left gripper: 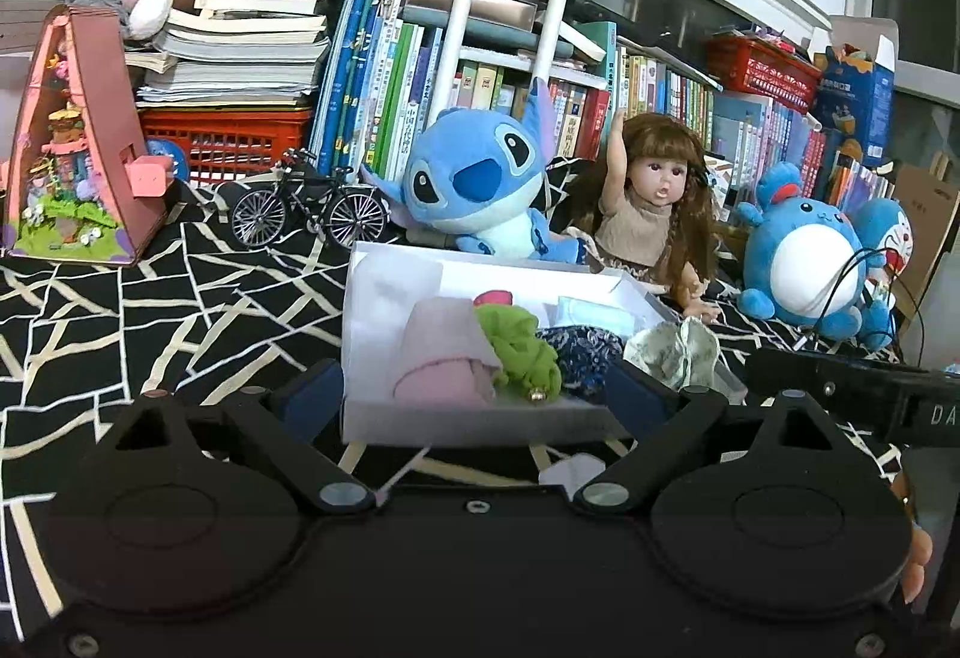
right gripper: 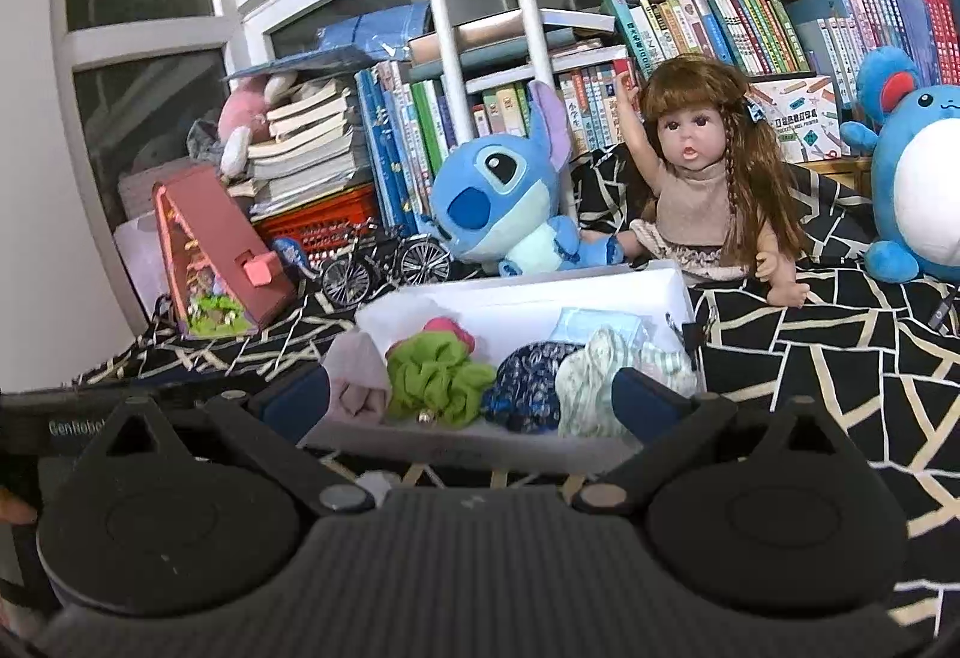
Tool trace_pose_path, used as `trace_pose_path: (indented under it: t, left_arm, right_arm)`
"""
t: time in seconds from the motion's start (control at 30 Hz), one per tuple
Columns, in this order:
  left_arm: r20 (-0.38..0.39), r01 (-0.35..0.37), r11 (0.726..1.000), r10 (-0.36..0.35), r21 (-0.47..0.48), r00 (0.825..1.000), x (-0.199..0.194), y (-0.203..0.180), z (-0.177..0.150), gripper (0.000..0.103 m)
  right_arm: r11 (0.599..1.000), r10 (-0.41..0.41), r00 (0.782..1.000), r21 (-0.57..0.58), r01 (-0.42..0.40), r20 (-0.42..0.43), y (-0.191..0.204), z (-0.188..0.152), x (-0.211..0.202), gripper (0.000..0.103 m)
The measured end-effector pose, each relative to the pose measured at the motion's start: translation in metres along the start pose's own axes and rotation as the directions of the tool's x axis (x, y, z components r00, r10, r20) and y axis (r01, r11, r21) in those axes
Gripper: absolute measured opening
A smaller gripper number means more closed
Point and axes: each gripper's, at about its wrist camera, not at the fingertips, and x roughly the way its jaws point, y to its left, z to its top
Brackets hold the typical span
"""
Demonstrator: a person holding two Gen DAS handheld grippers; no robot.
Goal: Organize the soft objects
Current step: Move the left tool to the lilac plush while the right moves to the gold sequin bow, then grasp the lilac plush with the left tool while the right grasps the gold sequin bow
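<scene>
Left claw [left gripper: 474,394] spread wide, pinching nothing, fingers either side of the white box's [left gripper: 480,427] near wall at lower centre; right claw [right gripper: 474,400] also spread, empty, low centre before the same box [right gripper: 456,448]; box holds, left to right, pink cloth [left gripper: 447,352], green scrunchie [left gripper: 522,349], dark blue patterned cloth [left gripper: 579,352], pale floral cloth [left gripper: 672,349] hanging over the right wall, light blue mask [left gripper: 594,313] behind, a pink-red bit [left gripper: 495,298] at back; box sits on black-and-cream patterned sheet [left gripper: 180,292]; behind it blue plush [left gripper: 474,184] and doll [left gripper: 648,196] mid-frame; round blue plush [left gripper: 804,262] right; toy bicycle [left gripper: 309,208] and pink toy house [left gripper: 78,147] left; red basket [left gripper: 228,141] under stacked books [left gripper: 240,45] upper left.
</scene>
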Motion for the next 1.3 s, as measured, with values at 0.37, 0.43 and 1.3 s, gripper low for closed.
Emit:
trace_pose_path:
  t: [0.37, 0.43, 1.3]
  left_arm:
    - [-0.018, -0.038, 0.999, 0.038, -0.005, 0.999, -0.015, 0.008, -0.028, 0.094]
    - [-0.018, -0.044, 0.999, 0.045, 0.005, 0.999, -0.017, 0.008, -0.033, 0.094]
    - [-0.091, -0.048, 0.999, 0.048, 0.001, 0.995, -0.017, 0.012, -0.068, 0.094]
  right_arm:
    - [0.998, -0.004, 1.0, -0.069, 0.003, -0.024, 0.013, -0.028, -0.015, 0.103]
    - [0.997, -0.006, 1.0, -0.08, 0.004, -0.025, 0.016, -0.032, -0.018, 0.103]
    - [0.968, 0.005, 0.995, -0.25, -0.031, -0.102, 0.05, -0.079, -0.027, 0.103]
